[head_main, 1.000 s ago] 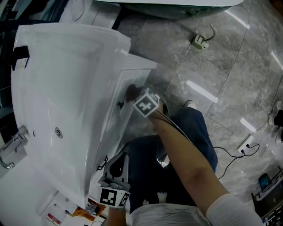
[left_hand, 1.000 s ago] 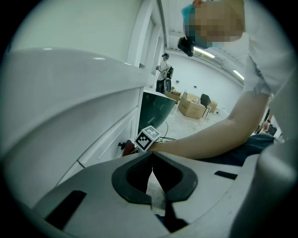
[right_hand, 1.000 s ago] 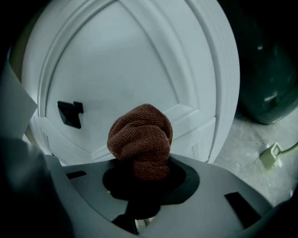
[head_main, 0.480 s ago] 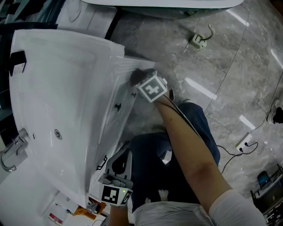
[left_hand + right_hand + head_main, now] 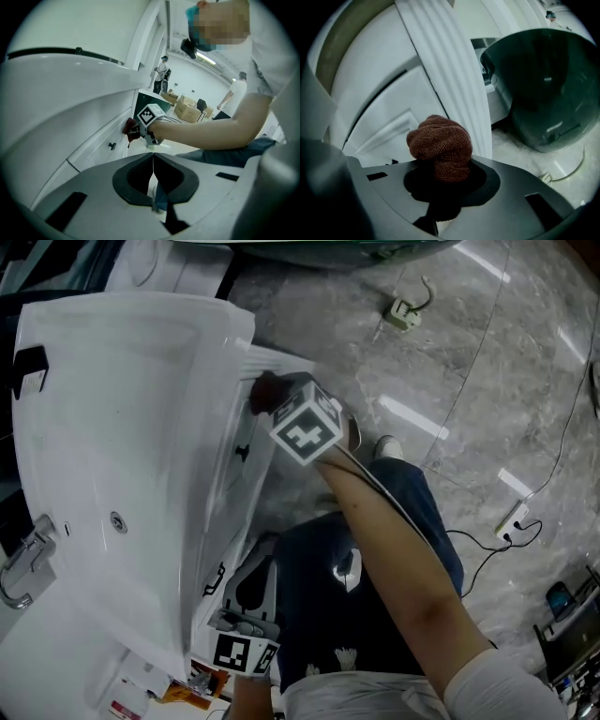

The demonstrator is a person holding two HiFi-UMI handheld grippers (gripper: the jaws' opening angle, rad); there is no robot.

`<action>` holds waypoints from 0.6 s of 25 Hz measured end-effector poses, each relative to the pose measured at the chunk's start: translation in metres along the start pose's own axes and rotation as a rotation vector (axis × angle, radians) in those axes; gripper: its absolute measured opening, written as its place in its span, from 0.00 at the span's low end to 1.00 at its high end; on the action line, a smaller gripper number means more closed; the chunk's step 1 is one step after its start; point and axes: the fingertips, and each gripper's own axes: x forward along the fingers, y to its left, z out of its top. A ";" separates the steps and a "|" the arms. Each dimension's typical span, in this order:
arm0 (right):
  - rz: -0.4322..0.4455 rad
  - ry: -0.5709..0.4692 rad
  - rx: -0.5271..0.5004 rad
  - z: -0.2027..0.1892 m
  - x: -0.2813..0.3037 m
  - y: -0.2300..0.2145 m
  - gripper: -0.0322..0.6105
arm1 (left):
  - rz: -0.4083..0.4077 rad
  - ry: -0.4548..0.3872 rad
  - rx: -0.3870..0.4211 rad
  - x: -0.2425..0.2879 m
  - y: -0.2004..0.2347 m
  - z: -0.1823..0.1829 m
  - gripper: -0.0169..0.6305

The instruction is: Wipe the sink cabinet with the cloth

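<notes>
Fingers, right gripper (image 5: 443,176): clamped on bunched brown cloth (image 5: 439,140)
Cloth: against sink cabinet (image 5: 384,112) front, by its upper corner
Fingers, left gripper (image 5: 153,164): closed together, empty

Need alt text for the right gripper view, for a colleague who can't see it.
A bunched brown cloth is clamped in the right tool, held up before the white sink cabinet beside its ribbed corner post. A dark green rounded basin fills the right side.
</notes>
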 end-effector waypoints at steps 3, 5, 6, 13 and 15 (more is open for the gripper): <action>-0.005 -0.030 -0.037 0.025 -0.025 0.014 0.19 | -0.020 0.005 -0.001 -0.011 -0.004 -0.001 0.04; -0.002 -0.061 -0.037 0.038 -0.040 0.025 0.19 | -0.042 0.012 0.002 -0.018 -0.008 -0.001 0.04; -0.003 -0.075 -0.033 0.043 -0.046 0.032 0.19 | -0.055 0.018 0.006 -0.022 -0.010 -0.002 0.04; -0.018 -0.135 0.039 0.046 -0.065 0.051 0.19 | -0.116 0.030 0.024 -0.046 -0.014 -0.003 0.04; -0.047 -0.137 0.065 0.041 -0.072 0.045 0.19 | -0.128 0.032 0.030 -0.056 -0.013 -0.005 0.04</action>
